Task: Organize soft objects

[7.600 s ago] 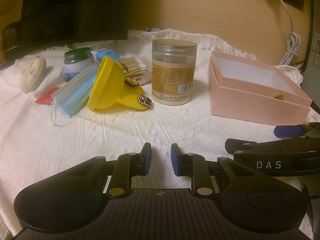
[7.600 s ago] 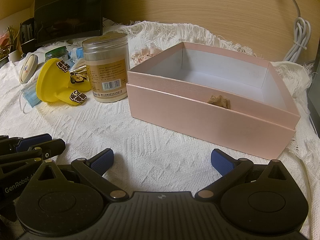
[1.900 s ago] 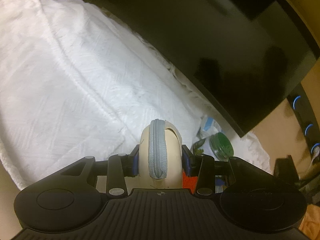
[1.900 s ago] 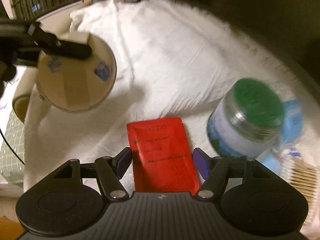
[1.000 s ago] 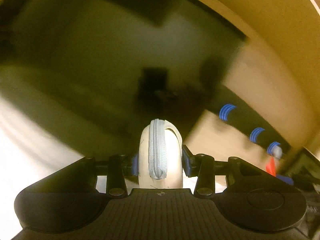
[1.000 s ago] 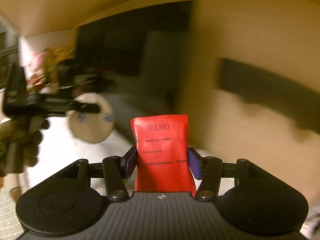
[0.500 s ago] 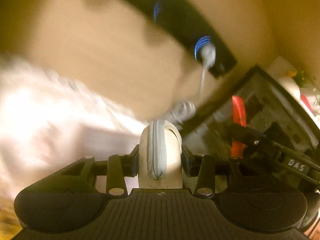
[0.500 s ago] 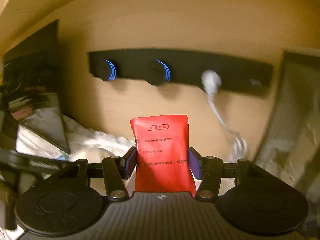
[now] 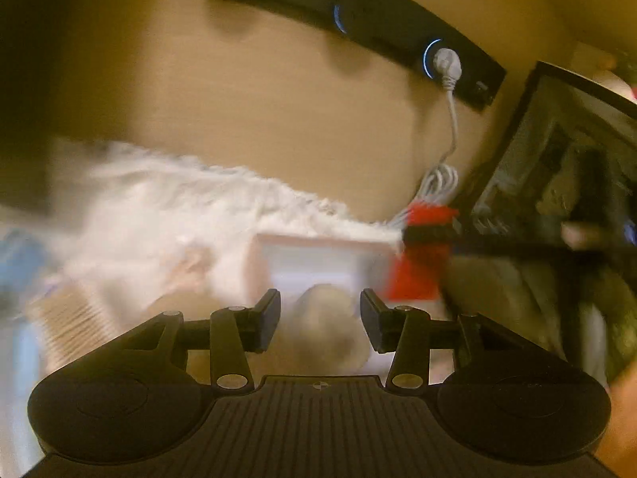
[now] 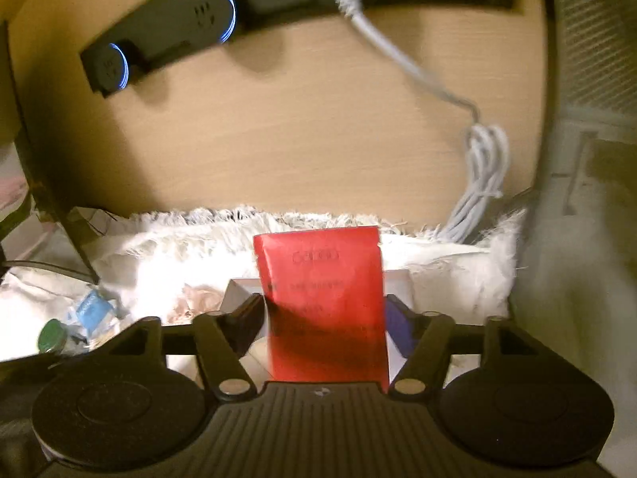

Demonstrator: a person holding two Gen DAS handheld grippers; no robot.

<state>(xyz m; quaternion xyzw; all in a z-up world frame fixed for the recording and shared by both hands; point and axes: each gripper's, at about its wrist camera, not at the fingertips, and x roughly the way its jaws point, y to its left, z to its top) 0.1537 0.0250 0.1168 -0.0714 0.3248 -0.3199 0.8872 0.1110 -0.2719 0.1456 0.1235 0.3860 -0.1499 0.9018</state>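
Observation:
The left wrist view is blurred. My left gripper [image 9: 318, 306] hangs over the pink box [image 9: 318, 255] with its jaws opening. The cream zip pouch [image 9: 324, 318] shows as a blur below and between the fingers, touching neither pad. At the right of that view my right gripper [image 9: 430, 235] carries the red packet [image 9: 416, 279] over the box's far corner. In the right wrist view my right gripper [image 10: 324, 310] also has its jaws opening. The red packet [image 10: 322, 298] stands slightly tilted between them, with a sliver of gap at the blue right pad [image 10: 398, 326]. The box [image 10: 400, 279] lies just beyond it.
A black power strip [image 10: 167, 28] with blue-lit sockets is fixed to the wooden wall, and a white cable [image 10: 481, 175] hangs coiled from it. The white fringed cloth [image 10: 179, 247] covers the table. A green-lidded jar [image 10: 51, 334] and a blue wrapper [image 10: 89, 306] lie at the left.
Both grippers have swung down over the pink box. The left jaws have parted and the pouch has slipped out from between them. The right jaws have widened around the red packet.

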